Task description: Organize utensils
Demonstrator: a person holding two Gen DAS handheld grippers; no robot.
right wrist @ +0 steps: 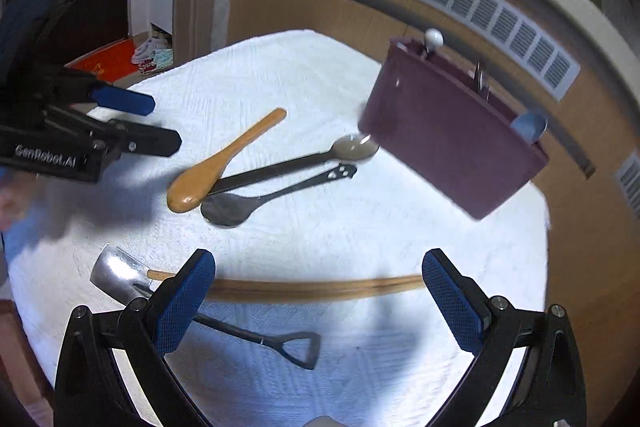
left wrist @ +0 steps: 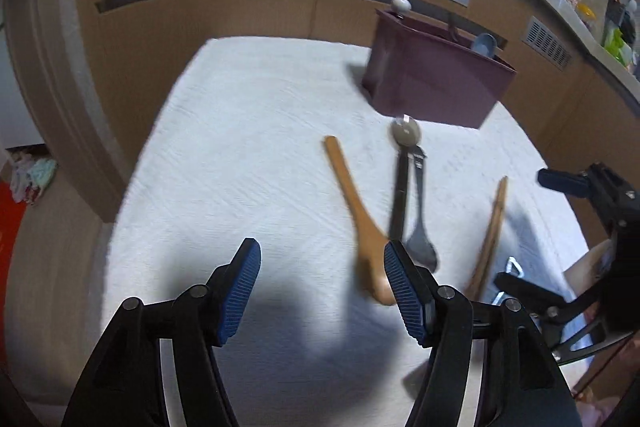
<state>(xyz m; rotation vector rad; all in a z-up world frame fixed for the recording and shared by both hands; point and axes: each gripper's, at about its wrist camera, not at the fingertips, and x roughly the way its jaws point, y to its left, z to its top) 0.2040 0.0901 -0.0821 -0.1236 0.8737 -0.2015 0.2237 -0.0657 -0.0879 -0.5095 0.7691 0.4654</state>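
Both grippers hang empty over the white cloth point(right wrist: 360, 227). The left gripper point(left wrist: 322, 291) has its jaws parted, its right pad close by the wooden spoon point(left wrist: 360, 223). The right gripper point(right wrist: 318, 301) is spread wide above the wooden chopsticks point(right wrist: 316, 289), touching nothing. A shovel-shaped spoon point(right wrist: 120, 277) lies beside its left finger; the maroon utensil holder point(right wrist: 448, 135) stands beyond.

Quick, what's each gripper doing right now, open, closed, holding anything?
Left gripper: open, holding nothing, wooden spoon just beside one finger.
Right gripper: open, holding nothing, above the chopsticks.
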